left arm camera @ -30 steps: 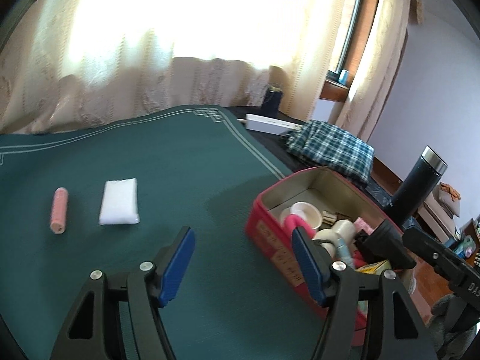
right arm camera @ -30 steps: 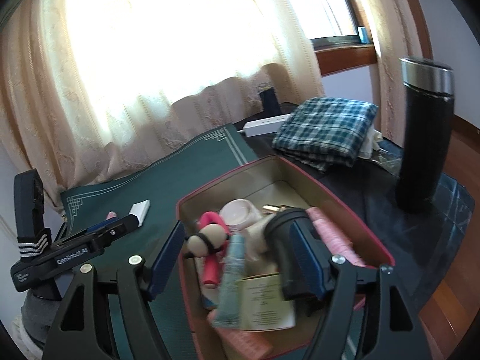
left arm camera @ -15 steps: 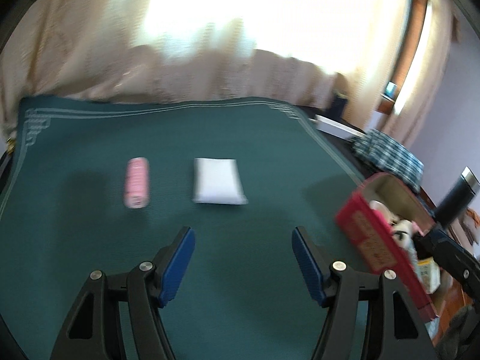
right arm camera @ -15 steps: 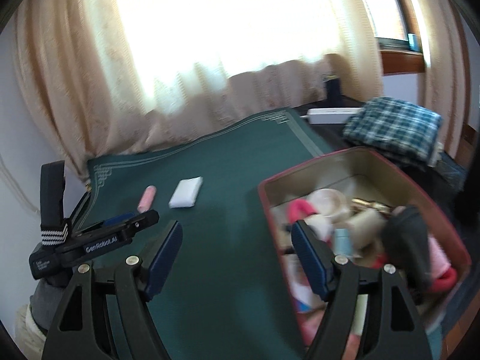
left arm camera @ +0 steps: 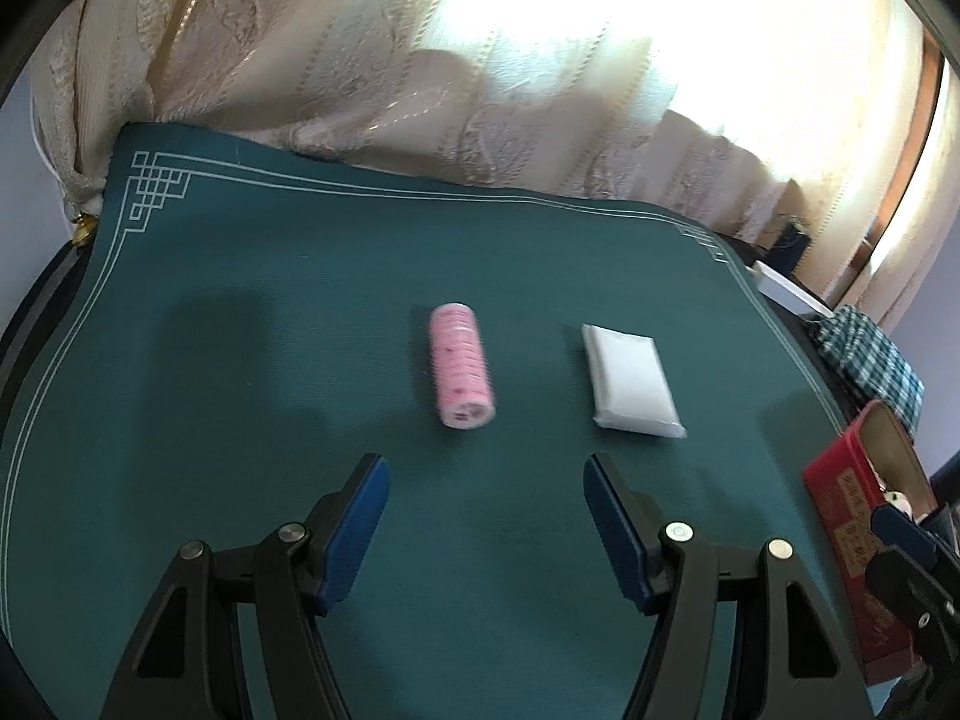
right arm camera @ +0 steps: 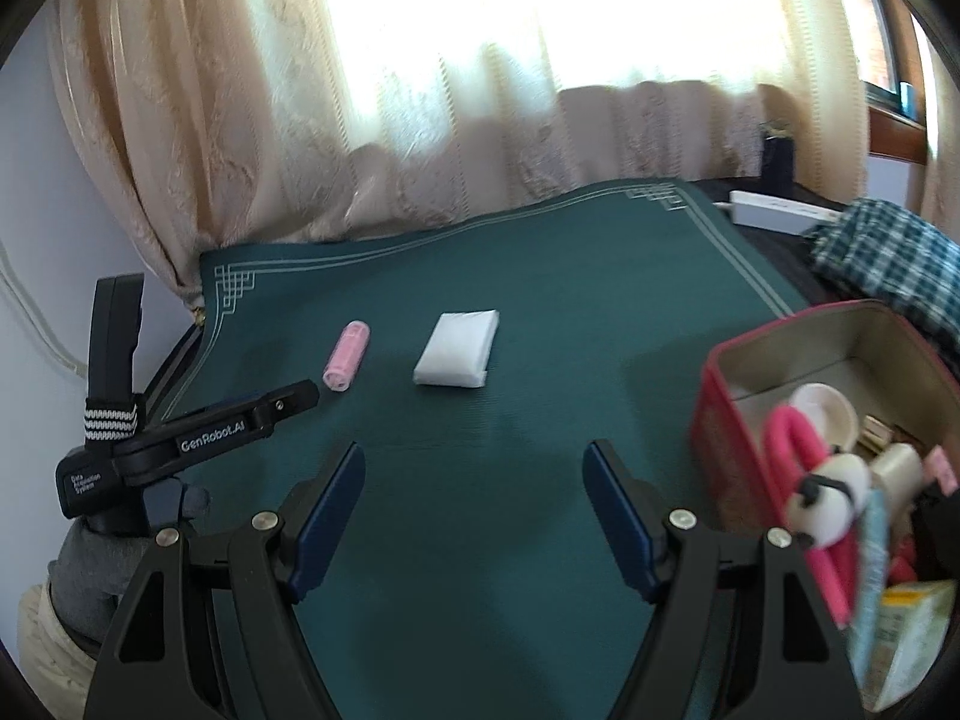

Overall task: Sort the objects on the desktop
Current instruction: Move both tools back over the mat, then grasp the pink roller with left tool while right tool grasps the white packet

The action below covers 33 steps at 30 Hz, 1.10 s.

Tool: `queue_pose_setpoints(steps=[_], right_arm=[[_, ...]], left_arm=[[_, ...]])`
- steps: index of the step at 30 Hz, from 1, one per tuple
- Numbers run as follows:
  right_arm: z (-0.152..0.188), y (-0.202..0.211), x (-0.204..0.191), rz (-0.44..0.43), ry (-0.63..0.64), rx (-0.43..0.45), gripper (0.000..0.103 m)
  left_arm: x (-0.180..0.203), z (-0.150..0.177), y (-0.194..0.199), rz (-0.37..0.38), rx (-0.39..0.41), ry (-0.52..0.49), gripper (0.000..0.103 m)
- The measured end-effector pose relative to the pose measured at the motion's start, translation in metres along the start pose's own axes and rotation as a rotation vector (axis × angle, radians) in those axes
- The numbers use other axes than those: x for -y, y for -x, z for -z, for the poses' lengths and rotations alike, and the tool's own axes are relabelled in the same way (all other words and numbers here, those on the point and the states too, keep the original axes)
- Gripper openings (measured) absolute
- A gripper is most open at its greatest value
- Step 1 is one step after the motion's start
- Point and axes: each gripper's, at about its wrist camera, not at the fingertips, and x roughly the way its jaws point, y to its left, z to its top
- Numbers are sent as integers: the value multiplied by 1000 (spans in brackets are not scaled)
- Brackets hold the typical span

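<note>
Pink roll [left arm camera: 461,367] & white packet [left arm camera: 630,383] on green mat [left arm camera: 300,300]; both grippers spread, empty.

Two wrist views, shared green mat [left arm camera: 240,312]

roll [left arm camera: 462,366] left of packet [left arm camera: 630,381], on mat [left arm camera: 300,312]

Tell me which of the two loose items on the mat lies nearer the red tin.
The white packet: it lies between the pink roll and the red tin.
</note>
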Motion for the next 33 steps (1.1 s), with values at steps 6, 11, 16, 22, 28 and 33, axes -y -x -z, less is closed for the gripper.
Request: queue_pose_setpoints(steps=[6,11,16,22,28,33], right_arm=[[-5,-28,-10,-10,14,-41,78],[-11,-48,-13,-11,14,-62,78],[-15,-65,-15,-18,6,-77,78],[-18,-74,-13,-13,3,-82,78],[-19,-83,-9,0,-15,-96,78],[-23,-86,-13,10,-3,-94,78]], left_arm=[[-8,-14,-21,-16,-19,-2,69],[-10,-25,-41,-28,-39,-9,69],[-11,-35,-60,-39,-56,-22,69],[-11,-41,-76,-50,-54,-21,69],[-11,-43,-88,-41,-56,-31,69],[-10,-43,-89,-41,-36,-51,48]])
